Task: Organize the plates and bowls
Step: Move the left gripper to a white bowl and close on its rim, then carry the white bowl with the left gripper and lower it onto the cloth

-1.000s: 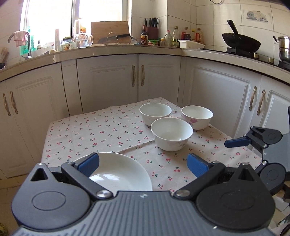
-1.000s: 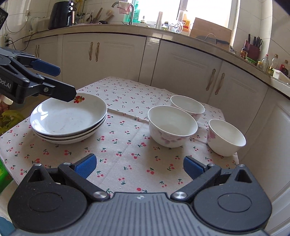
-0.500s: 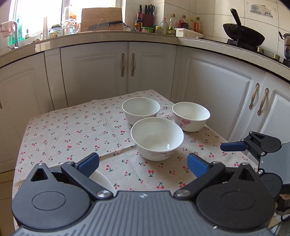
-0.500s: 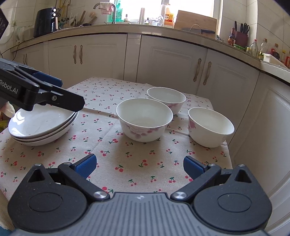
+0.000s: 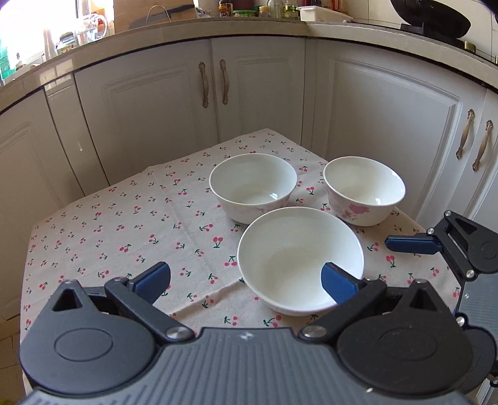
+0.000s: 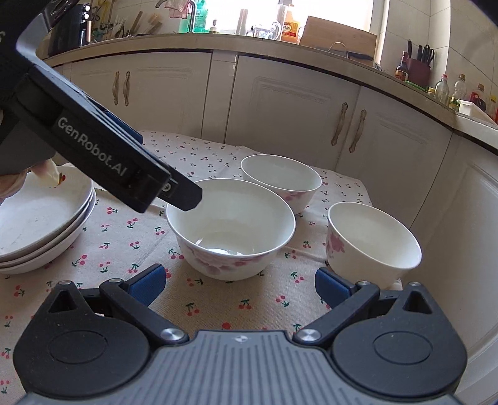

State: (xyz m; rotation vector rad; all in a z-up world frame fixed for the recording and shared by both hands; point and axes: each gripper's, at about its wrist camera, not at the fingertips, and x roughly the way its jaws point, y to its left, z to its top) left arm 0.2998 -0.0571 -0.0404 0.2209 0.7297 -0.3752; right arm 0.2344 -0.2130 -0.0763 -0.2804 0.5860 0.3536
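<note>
A home kitchen: white cabinet doors (image 5: 258, 90) with ornate handles run under a curved counter (image 6: 280, 50) holding a knife block (image 6: 418, 70), sauce bottles (image 6: 460, 90) and a cutting board (image 6: 339, 35); a black wok (image 5: 432, 17) sits on the stove, and a faucet (image 6: 186, 12) stands by the bright window.

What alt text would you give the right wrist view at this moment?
The open right gripper faces three empty white bowls on a cherry-print tablecloth, the nearest bowl dead ahead. The left gripper reaches in from the upper left, its tip over that bowl's rim, beside a stack of plates.
</note>
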